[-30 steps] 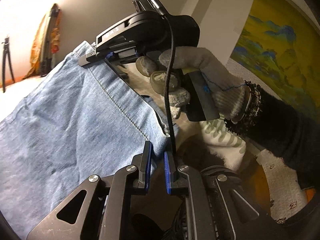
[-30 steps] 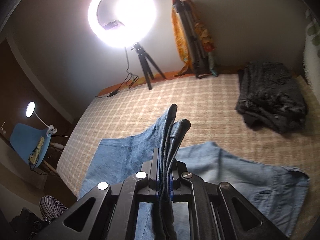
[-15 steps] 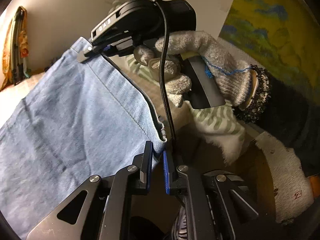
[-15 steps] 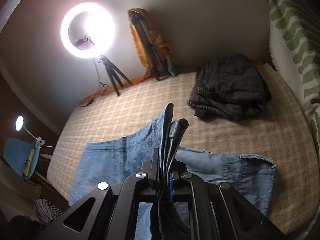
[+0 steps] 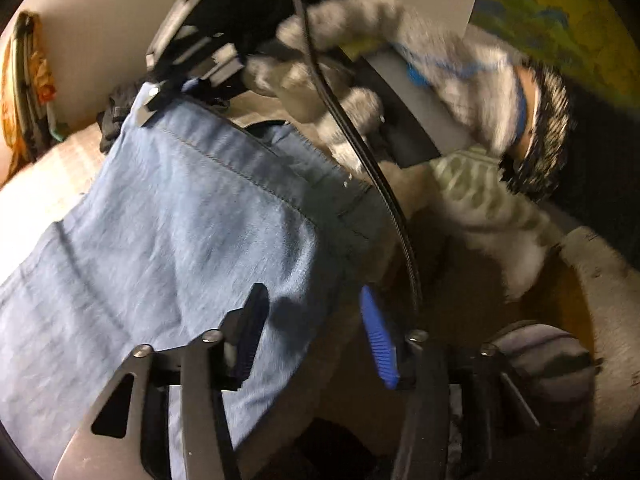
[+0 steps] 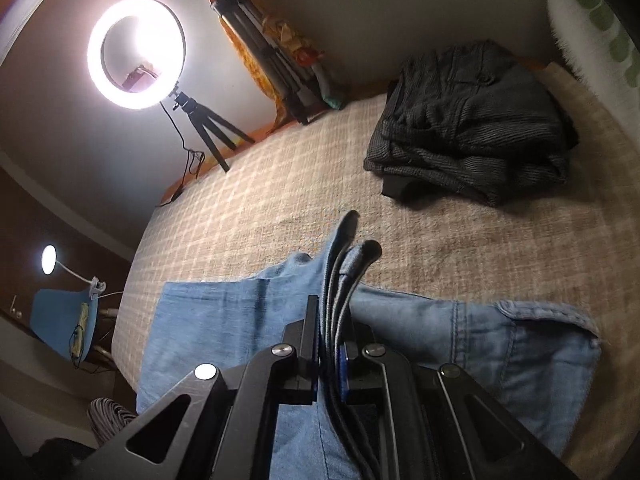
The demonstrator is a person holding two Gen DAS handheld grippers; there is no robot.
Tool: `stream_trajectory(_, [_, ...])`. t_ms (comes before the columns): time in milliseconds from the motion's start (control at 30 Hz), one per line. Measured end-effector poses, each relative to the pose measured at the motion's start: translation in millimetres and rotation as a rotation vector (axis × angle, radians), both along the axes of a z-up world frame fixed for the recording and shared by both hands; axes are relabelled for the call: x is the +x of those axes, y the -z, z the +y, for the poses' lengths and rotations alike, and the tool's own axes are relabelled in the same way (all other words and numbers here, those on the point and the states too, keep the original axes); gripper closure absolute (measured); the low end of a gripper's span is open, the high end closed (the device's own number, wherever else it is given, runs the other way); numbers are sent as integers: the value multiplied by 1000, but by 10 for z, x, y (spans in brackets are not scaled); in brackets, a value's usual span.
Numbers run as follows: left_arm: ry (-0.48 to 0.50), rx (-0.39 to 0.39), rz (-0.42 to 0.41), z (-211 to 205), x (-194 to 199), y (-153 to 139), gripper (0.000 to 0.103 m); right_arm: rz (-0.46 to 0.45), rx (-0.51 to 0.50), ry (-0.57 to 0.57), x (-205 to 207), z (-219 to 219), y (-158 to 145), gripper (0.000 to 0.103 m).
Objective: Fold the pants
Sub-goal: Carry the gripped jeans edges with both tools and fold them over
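The left gripper (image 5: 312,332) has just been opening: its jaws now stand apart, the denim edge lying loose between them, neither blue pad pressing it. The jeans (image 6: 224,320) are spread on the bed (image 6: 280,208), part lifted where the right gripper (image 6: 330,344) pinches a thick bunch of folded denim, jaws nearly closed on it. From the left wrist view the right gripper (image 5: 168,96) is blurred; its tip clamps the far corner of the waistband, and a gloved hand (image 5: 400,76) wraps its handle. A black cable (image 5: 360,152) crosses in front of the glove. How much of the jeans hangs off the bed's near edge I cannot tell; the grippers cover it. A dark folded garment (image 6: 472,120) lies well apart, toward the wall. A ring light (image 6: 136,52) on a tripod glares so brightly that its centre is hard to make out. A pillow (image 6: 592,12) is cut off at the frame's corner.
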State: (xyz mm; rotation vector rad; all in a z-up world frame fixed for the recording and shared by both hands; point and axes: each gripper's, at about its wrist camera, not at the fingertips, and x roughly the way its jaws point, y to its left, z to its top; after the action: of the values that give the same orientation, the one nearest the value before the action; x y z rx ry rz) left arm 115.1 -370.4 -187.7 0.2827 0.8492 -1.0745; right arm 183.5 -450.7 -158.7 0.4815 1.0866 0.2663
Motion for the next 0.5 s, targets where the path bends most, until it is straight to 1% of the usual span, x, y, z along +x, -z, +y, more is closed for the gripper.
stream_trajectory(67, [-11,17,-3,-101,21,49,54,13,1,-25,64,11,49,98])
stream_trajectory(100, [-18,28,-13,-156,31,78,52,21,-4,-38,98,20,79,98])
stream_trajectory(167, [-37,65,-39,-252,54,150,51,35,-6,-59,146,35,140,98])
stream_trajectory(233, [-45,92,-47,-290,89,217,51,49,-10,-78,200,50,206,98])
stream_trajectory(333, [-39,105,-62,-292,126,290,52,69,-16,-95,260,59,296,97])
stream_trajectory(367, [-32,99,-74,-298,127,306,56,73,-18,-98,273,58,317,97])
stream_trajectory(400, [-32,90,-81,-281,137,308,64,78,-19,-100,284,54,341,97])
stream_trajectory(433, [-32,79,-80,-263,160,305,68,83,-18,-99,292,43,362,97])
stream_trajectory(500, [-49,40,-26,-190,307,302,87,91,-15,-94,298,13,392,97])
